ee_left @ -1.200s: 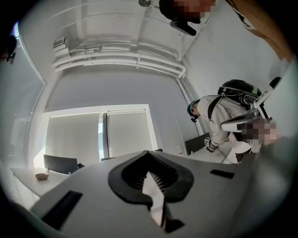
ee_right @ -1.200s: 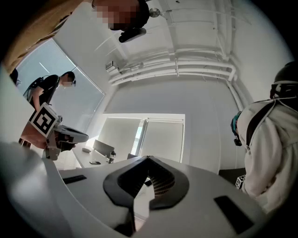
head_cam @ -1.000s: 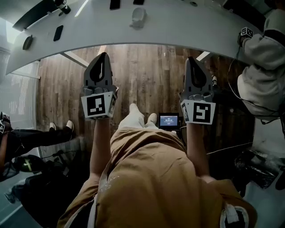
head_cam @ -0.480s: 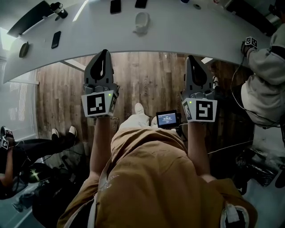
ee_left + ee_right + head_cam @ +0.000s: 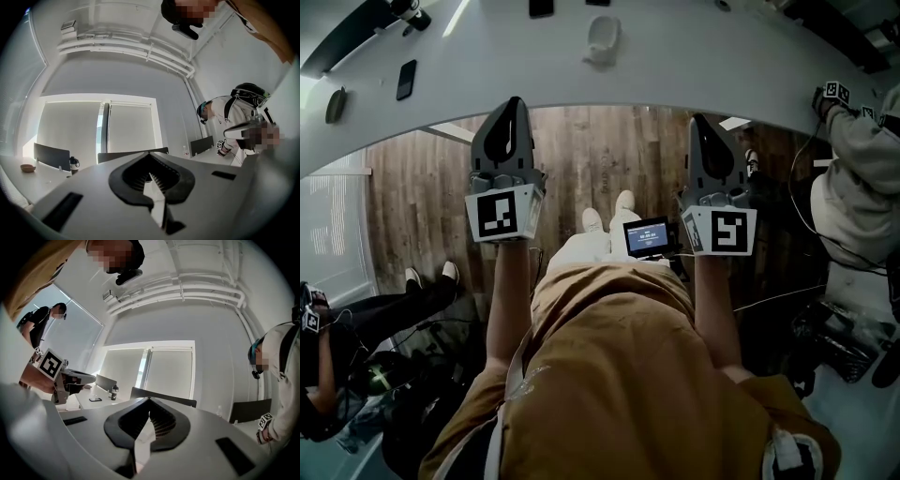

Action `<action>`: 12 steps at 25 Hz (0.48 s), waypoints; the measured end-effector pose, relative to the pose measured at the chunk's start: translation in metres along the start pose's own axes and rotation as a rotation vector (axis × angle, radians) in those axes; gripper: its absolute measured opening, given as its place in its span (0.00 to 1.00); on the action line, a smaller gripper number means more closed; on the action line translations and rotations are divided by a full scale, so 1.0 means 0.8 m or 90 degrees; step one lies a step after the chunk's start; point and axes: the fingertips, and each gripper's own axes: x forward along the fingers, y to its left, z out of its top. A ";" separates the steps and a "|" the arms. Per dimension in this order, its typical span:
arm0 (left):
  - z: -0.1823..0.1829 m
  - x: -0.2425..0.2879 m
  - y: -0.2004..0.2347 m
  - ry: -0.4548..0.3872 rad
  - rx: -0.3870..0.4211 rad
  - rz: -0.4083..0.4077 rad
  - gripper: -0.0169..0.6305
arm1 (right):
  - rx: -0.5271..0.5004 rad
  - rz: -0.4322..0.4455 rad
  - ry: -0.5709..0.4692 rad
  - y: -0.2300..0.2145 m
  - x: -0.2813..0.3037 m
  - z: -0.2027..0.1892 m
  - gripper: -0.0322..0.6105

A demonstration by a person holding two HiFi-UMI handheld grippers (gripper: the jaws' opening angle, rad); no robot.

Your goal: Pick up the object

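Observation:
A small white object [image 5: 602, 39] lies on the curved white table [image 5: 675, 66], far ahead and between my two grippers. My left gripper [image 5: 511, 105] is held up over the wooden floor, its tip just short of the table's near edge, jaws shut with nothing in them. My right gripper [image 5: 705, 122] hangs level with it to the right, also shut and empty. The left gripper view has the left gripper [image 5: 151, 177] pointing across the room at window blinds. In the right gripper view the right gripper [image 5: 149, 416] points the same way. Neither gripper view shows the white object.
Black phones [image 5: 406, 79] [image 5: 541, 7] and a dark oval thing [image 5: 335, 105] lie on the table. A person in white [image 5: 853, 187] stands at the right with a marker cube [image 5: 836, 91]. Another person [image 5: 356, 309] sits at the lower left. A small screen [image 5: 647, 236] hangs at my waist.
The table edge has slid up and away in the head view and my feet have shifted forward. Both grippers stay shut and hold the same pose.

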 end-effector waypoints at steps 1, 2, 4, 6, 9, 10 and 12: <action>-0.001 0.004 0.001 0.001 -0.002 -0.002 0.01 | -0.001 0.000 0.000 -0.001 0.004 0.001 0.06; -0.002 0.009 0.001 0.002 -0.005 -0.006 0.01 | -0.002 -0.001 0.000 -0.002 0.008 0.002 0.06; -0.004 0.021 0.002 0.004 -0.007 -0.016 0.01 | -0.001 0.002 0.002 -0.004 0.017 0.003 0.06; -0.006 0.037 0.003 0.005 -0.001 -0.023 0.01 | 0.000 0.015 0.005 -0.004 0.029 -0.002 0.06; -0.005 0.063 0.003 0.000 0.006 -0.025 0.02 | 0.010 0.023 0.009 -0.013 0.049 -0.014 0.06; -0.005 0.072 0.004 -0.002 0.008 -0.025 0.02 | 0.015 0.023 0.009 -0.018 0.056 -0.018 0.06; -0.005 0.092 0.006 -0.001 0.012 -0.026 0.02 | 0.021 0.026 0.010 -0.027 0.073 -0.022 0.06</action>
